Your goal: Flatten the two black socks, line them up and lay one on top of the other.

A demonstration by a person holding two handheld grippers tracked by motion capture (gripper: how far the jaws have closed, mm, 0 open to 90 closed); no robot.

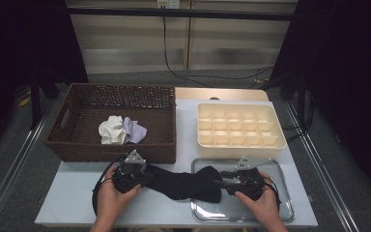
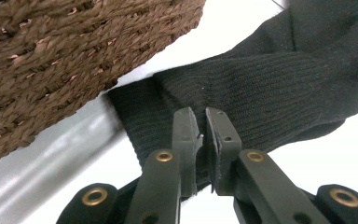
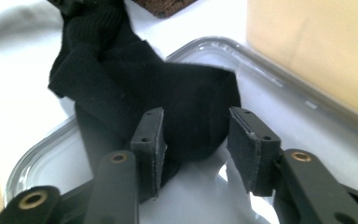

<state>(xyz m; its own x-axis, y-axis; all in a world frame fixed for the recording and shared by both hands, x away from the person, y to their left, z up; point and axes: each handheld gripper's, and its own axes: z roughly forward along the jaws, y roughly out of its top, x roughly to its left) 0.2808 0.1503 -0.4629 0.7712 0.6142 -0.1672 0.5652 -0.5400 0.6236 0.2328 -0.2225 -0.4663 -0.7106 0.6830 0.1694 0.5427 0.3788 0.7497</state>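
My left gripper [image 2: 200, 140] pinches the black sock's [image 1: 183, 182] cuff while my right gripper [image 3: 196, 149] stands released over its toe on the tray [image 1: 282, 203], and next I'd fold.

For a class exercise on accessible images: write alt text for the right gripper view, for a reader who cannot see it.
The right gripper, its two black jaws standing apart, points at the end of a black sock that lies partly in a clear tray on a white table. The sock end sits between the jaws without being pinched. A cream organiser box stands beyond the tray.
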